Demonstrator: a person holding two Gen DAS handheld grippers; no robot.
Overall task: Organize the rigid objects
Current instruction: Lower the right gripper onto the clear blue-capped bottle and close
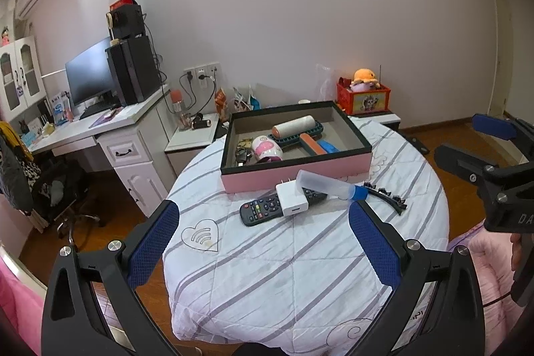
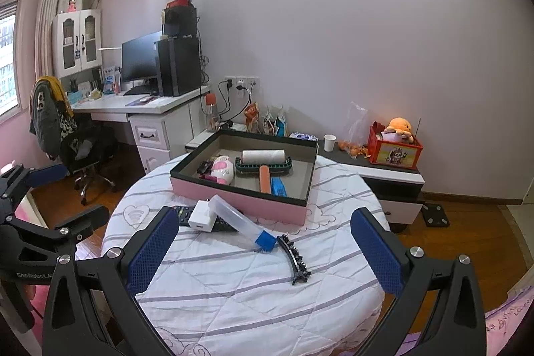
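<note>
A pink box (image 1: 297, 174) (image 2: 240, 201) with a dark rim sits at the far side of the round table (image 1: 300, 272) (image 2: 233, 289). Inside lie a lint roller (image 1: 293, 125) (image 2: 263, 157), a pink-and-white round item (image 1: 267, 149) (image 2: 223, 169) and small dark things. In front of the box lie a black remote (image 1: 263, 209) (image 2: 182, 213), a white charger (image 1: 292, 199) (image 2: 202, 217) on top of it, a clear case with a blue cap (image 1: 330, 186) (image 2: 240, 222), and a black hair clip (image 1: 387, 197) (image 2: 295, 259). My left gripper (image 1: 263, 242) and right gripper (image 2: 263, 252) hover open above the near table, both empty.
A white desk (image 1: 110, 122) (image 2: 140, 105) with a monitor and computer tower stands to the left, an office chair (image 2: 73, 152) beside it. Behind the table is a low cabinet (image 2: 383, 182) with a red box and orange plush (image 2: 397, 142). The floor is wood.
</note>
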